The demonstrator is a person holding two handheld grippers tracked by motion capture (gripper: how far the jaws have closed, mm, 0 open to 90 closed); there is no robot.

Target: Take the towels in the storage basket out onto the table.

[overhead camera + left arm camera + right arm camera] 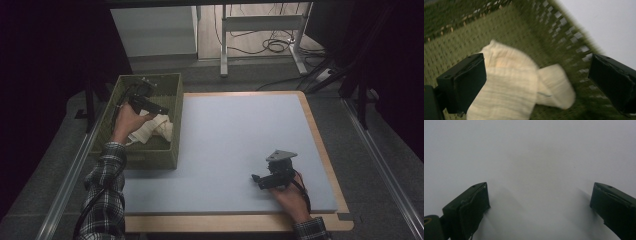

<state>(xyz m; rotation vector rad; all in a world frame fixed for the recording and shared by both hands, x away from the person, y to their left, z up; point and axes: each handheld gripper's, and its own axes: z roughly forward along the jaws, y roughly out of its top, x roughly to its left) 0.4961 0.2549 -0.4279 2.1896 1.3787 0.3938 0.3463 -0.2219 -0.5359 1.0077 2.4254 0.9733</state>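
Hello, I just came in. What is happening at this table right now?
A person works with a gripper in each hand. The left gripper is inside the green basket at the table's left edge, jaws wide open over a cream cloth lying in it, not yet gripping it. The right gripper rests over the blue-grey mat near the front right, open and holding nothing.

light: dim, edges of high view near black | blur: motion smear in left gripper view | right gripper view: soft, hazy
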